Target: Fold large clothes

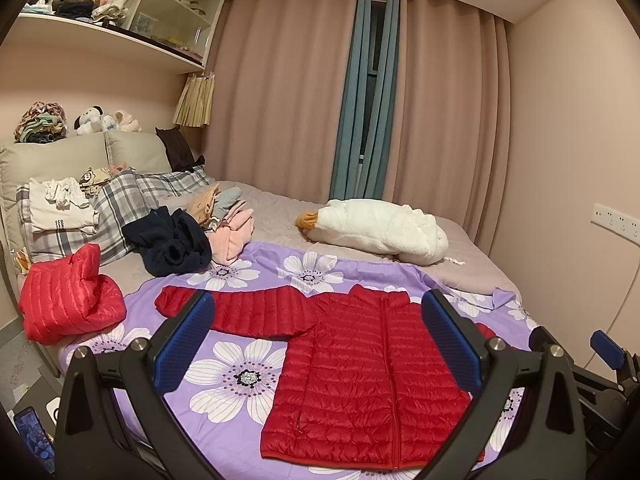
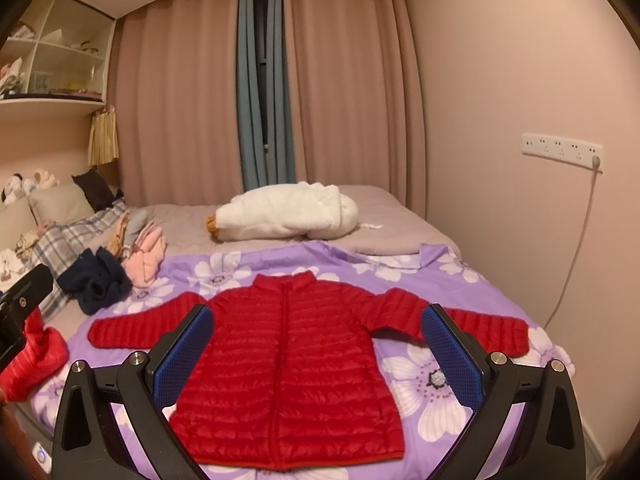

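A red quilted jacket point(image 1: 352, 364) lies flat, front up and zipped, on a purple flowered sheet point(image 1: 240, 376), both sleeves spread out sideways. It also shows in the right wrist view point(image 2: 296, 368). My left gripper point(image 1: 316, 336) is open and empty, held above the near edge of the bed, with the jacket's body and left sleeve between its blue pads. My right gripper point(image 2: 318, 352) is open and empty, above the jacket's lower half. Part of the right gripper shows at the right edge of the left wrist view point(image 1: 608, 348).
A second red quilted garment point(image 1: 68, 300) lies crumpled at the bed's left. A navy garment point(image 1: 172, 242), pink clothes point(image 1: 232, 236), plaid pillows point(image 1: 120, 204) and a white plush goose point(image 1: 380, 230) lie farther back. Curtains point(image 2: 320, 80) and a wall point(image 2: 520, 120) close the far and right sides.
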The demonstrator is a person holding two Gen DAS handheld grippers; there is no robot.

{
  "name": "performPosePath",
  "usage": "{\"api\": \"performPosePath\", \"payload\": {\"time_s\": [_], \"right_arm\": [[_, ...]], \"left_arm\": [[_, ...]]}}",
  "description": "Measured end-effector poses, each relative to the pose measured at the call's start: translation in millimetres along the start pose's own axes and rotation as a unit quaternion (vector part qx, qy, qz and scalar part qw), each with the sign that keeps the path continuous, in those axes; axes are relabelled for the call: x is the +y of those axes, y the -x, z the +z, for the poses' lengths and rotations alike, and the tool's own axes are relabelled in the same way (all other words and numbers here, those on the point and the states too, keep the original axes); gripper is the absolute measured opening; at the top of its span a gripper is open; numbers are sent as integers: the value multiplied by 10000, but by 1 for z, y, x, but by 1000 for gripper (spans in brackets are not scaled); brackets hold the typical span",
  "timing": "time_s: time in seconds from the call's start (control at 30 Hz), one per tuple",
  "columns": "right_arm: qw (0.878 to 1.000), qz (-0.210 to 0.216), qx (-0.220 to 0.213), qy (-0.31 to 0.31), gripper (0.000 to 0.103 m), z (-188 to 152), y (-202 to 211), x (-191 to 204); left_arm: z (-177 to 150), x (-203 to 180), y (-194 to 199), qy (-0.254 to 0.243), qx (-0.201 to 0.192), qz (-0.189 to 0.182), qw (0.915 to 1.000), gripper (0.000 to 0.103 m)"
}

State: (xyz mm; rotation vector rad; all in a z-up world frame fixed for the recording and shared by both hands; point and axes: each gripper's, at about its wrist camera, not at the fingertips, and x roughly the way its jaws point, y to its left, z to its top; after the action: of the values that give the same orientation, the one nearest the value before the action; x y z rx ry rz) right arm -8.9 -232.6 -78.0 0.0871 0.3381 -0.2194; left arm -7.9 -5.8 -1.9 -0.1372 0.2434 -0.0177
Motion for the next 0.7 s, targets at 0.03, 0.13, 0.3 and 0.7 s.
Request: {"api": "performPosePath", "payload": {"time_s": [0.03, 0.13, 0.3, 0.7], "right_arm": [[10000, 7, 11, -7, 102, 0, -1, 0], [10000, 43, 45, -43, 102, -2, -8, -1], [9988, 199, 131, -431, 102, -5, -43, -25], [9574, -1862, 1384, -1719, 102, -28, -210, -249]], "left_arm": [[-1, 0, -3, -4, 22, 2, 10000, 103], [-2, -3, -14, -8, 74, -8, 10000, 103], [-3, 7, -57, 248, 128, -126, 9995, 103], [-21, 124, -287, 1168, 750, 892, 9863, 102]]}}
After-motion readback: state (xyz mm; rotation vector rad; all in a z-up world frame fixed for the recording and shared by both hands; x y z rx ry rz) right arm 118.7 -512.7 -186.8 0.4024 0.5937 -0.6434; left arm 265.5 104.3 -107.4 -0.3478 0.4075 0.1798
